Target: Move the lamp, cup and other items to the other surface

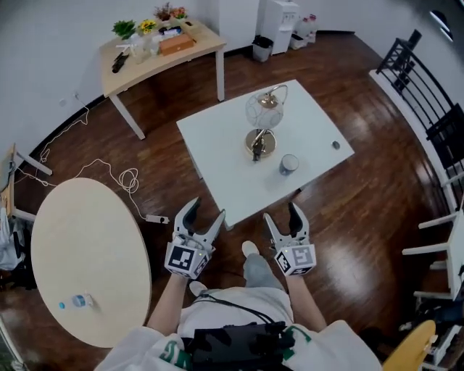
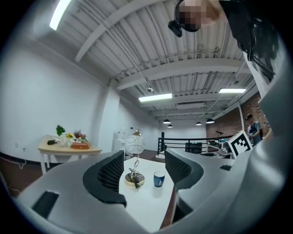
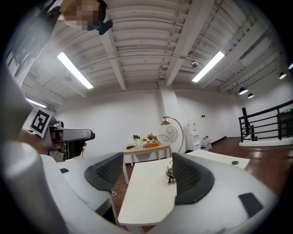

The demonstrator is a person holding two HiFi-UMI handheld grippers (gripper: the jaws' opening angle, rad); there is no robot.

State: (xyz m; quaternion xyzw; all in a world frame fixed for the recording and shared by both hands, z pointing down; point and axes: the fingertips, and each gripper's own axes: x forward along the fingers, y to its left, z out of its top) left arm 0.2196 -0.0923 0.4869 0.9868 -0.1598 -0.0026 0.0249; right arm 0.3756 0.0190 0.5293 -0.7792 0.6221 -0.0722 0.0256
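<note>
Head view is showing nothing moved yet: the lamp (image 1: pixel 262 123), cup (image 1: pixel 288 164) and small dark item (image 1: pixel 336 145) are sitting on the white surface (image 1: pixel 217 145); I am holding my left tool (image 1: pixel 205 211) and right tool (image 1: pixel 282 212) empty, jaws apart.

we find an open office or studio room: dark wood floor (image 1: pixel 377 210), bare ceiling beams (image 3: pixel 183 41), strip lights (image 3: pixel 73 69), a water dispenser (image 1: pixel 278 22), black railing (image 1: pixel 417 72), plain tables (image 1: pixel 217 145).

We see a lamp (image 1: pixel 263 122) of polished brass-coloured metal on a smooth, matt white table (image 1: pixel 225 159). The floor (image 1: pixel 362 217) is glossy dark wood, and the round table (image 1: pixel 87 246) is pale matt wood.
</note>
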